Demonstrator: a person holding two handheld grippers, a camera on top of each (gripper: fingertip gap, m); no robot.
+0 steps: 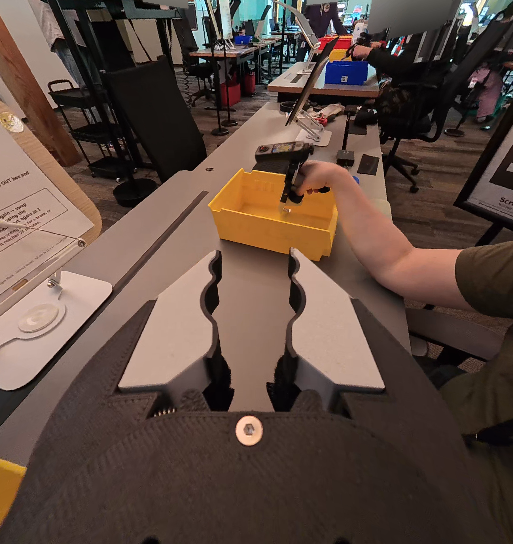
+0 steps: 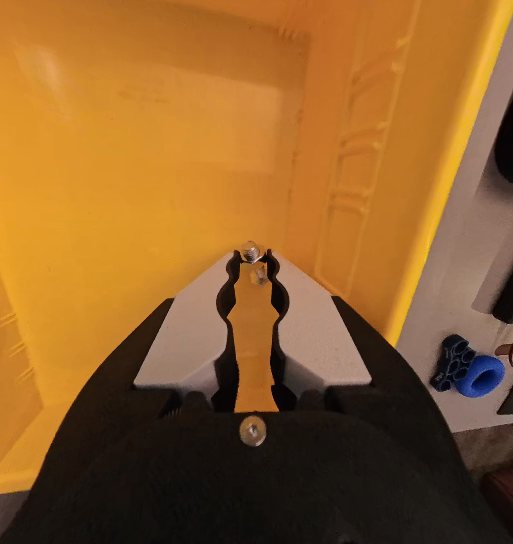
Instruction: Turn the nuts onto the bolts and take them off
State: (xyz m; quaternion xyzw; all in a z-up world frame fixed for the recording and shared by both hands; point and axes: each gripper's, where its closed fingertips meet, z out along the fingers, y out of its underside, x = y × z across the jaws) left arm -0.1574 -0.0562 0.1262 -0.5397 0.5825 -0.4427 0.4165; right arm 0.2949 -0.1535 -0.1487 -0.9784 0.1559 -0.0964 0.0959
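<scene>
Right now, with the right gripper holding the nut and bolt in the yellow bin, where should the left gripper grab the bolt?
Probably the bolt's threaded end sticking out past the nut, approached from the far side, facing the right gripper. Its jaws pinch the nut's sides, so only that stub looks free. The left gripper is open and empty.

The left wrist view looks low along the bench toward the yellow bin [image 1: 274,232], while the right wrist view peers closely down into that same bin [image 2: 131,147].
</scene>
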